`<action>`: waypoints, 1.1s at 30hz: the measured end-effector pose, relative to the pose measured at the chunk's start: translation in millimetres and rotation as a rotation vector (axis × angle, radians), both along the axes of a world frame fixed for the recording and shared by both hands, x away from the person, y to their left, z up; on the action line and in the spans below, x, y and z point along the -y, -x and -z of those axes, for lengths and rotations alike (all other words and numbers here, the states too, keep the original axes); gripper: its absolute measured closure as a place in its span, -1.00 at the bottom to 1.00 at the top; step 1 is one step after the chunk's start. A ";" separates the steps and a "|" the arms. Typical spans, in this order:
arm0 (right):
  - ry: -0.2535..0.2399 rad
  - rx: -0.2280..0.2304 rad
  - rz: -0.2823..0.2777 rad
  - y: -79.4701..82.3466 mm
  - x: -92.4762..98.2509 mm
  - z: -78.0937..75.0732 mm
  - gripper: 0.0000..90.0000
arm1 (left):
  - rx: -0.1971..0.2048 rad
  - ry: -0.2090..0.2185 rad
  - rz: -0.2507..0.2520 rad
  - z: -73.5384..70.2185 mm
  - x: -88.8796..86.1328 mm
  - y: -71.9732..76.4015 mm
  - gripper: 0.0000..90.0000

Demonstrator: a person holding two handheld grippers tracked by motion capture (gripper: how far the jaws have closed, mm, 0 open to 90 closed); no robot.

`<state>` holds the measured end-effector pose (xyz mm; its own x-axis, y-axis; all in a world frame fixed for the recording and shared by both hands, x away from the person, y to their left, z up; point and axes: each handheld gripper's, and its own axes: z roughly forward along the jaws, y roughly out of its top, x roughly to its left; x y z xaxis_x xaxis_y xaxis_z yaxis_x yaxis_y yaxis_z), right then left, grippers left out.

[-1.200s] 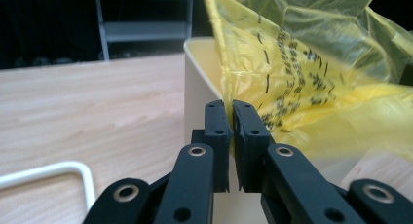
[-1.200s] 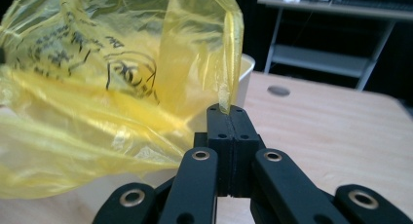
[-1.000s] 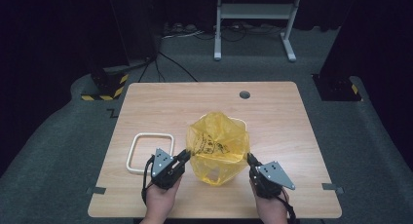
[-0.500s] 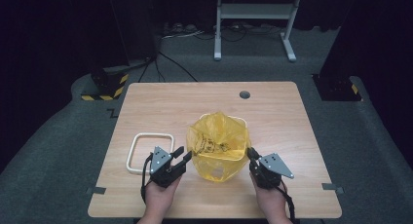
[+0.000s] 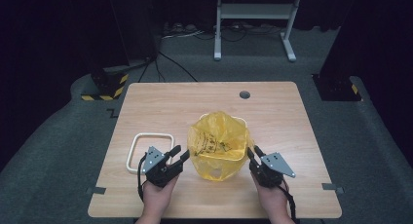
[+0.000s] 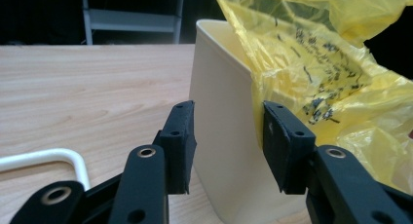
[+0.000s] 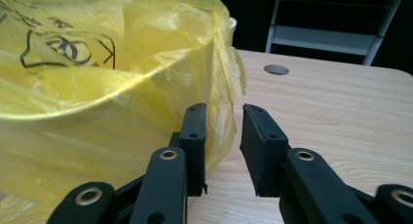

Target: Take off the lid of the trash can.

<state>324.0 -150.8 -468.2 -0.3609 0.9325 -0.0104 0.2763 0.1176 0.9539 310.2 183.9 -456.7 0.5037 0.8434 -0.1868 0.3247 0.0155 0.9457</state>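
Observation:
A yellow plastic bag (image 5: pixel 218 145) lines a cream bin (image 6: pixel 219 87) at the middle of the wooden table (image 5: pixel 170 102), and its film bulges over the rim. My left gripper (image 5: pixel 181 153) is open at the bin's left side. Its jaws have just been opening, and the bin wall and the bag's edge (image 6: pixel 331 63) lie just beyond them, untouched. My right gripper (image 5: pixel 253 151) is open at the bag's right side. Its jaws have also just been opening, with a loose flap of the bag (image 7: pixel 221 83) hanging in the gap beside one pad (image 7: pixel 195 136).
A white rounded-square ring (image 5: pixel 146 151) lies flat on the table left of my left gripper. A round cable hole (image 5: pixel 244 94) sits near the table's far edge. Beyond the table stand a grey metal frame (image 5: pixel 253 14) and dark stands with cables on the floor.
Both grippers have opened and let go of the bag's edges. The bag, earlier pulled up and outward, has settled lower over the bin. My right gripper shifted slightly toward the bag.

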 end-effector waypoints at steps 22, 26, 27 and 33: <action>-0.015 0.116 -0.018 14.1 -1.6 -21.8 0.43 | 0.010 0.034 0.061 -13.1 10.6 -9.2 0.77; -0.007 0.103 -0.017 11.9 -1.8 -18.9 0.43 | -0.007 0.003 0.050 -11.4 15.1 -11.8 1.00; -0.008 0.098 -0.017 11.2 -2.0 -18.1 0.43 | -0.015 0.003 0.036 -10.3 15.2 -12.6 1.00; 0.006 0.078 -0.017 6.6 -4.3 -13.2 0.44 | -0.035 -0.011 0.003 -5.6 12.2 -20.1 1.00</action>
<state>317.4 -146.5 -455.0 -0.3743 0.9263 -0.0446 0.1993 0.1274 0.9716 330.2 171.7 -451.0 0.4997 0.8440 -0.1949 0.3574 0.0041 0.9339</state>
